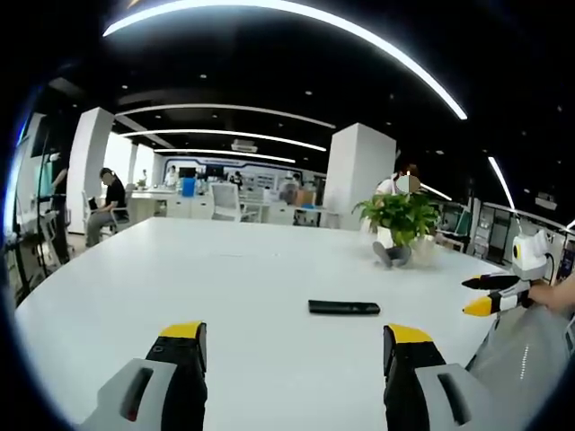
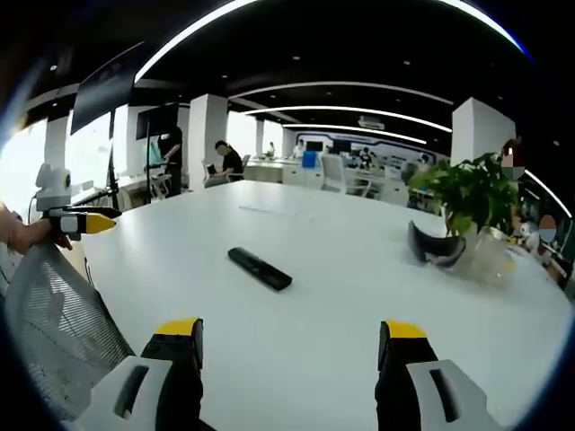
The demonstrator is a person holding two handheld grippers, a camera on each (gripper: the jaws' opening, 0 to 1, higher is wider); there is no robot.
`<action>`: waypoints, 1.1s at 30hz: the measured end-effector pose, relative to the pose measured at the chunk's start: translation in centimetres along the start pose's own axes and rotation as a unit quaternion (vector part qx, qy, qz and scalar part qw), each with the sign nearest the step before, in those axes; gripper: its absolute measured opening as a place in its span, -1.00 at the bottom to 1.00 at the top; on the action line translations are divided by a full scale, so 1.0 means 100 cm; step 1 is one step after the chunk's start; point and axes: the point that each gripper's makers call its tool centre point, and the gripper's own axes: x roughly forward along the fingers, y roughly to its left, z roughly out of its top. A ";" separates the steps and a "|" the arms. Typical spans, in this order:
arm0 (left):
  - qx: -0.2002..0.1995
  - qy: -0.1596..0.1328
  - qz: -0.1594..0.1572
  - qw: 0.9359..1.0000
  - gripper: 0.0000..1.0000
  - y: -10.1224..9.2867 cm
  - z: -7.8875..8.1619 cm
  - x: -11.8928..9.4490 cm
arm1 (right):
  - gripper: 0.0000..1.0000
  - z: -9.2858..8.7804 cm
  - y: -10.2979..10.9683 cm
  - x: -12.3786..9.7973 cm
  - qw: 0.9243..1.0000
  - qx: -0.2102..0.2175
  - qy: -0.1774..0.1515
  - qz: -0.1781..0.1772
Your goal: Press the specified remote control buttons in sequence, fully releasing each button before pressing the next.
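Left gripper view: we record the left gripper [image 1: 295,348] at the bottom of the frame, its yellow-tipped jaws set wide apart with bare white table [image 1: 225,278] between them and nothing held. The black remote control [image 1: 343,307] lies flat on the table at centre right, above and between the jaws, well apart from them. A potted plant [image 1: 400,220] stands further back at right of centre. At the right edge we note the right gripper [image 1: 481,294], carried by a hand. In the right gripper view, the right gripper [image 2: 292,346] likewise stands wide and empty at the bottom. The remote control [image 2: 259,268] lies left of centre, angled. The left gripper [image 2: 97,219] appears at the left edge above a mesh chair back [image 2: 58,314].
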 end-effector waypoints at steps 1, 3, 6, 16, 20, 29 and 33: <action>0.000 0.000 0.000 1.000 0.66 0.000 0.000 0.000 | 0.58 0.001 0.000 0.000 1.000 -0.001 -0.001 -0.001; -0.001 0.000 -0.001 1.000 0.66 0.000 0.000 0.001 | 0.58 0.002 0.000 -0.001 1.000 -0.006 -0.004 -0.002; -0.006 0.003 -0.008 1.000 0.66 -0.002 -0.002 0.002 | 0.58 0.004 0.001 -0.001 1.000 -0.006 -0.010 0.000; 0.001 0.015 -0.003 1.000 0.64 0.001 -0.006 0.001 | 0.63 0.008 -0.002 -0.003 1.000 0.003 -0.026 -0.007; 0.009 0.027 -0.007 1.000 0.61 -0.001 -0.010 0.002 | 0.61 0.007 0.001 -0.002 1.000 -0.013 -0.020 -0.001; 0.021 0.031 -0.016 0.999 0.60 -0.007 -0.012 0.001 | 0.62 0.014 0.000 -0.001 0.999 -0.016 -0.042 0.008; 0.026 0.033 -0.016 0.999 0.61 -0.006 -0.013 0.001 | 0.66 0.018 0.005 0.001 0.998 0.000 -0.053 0.026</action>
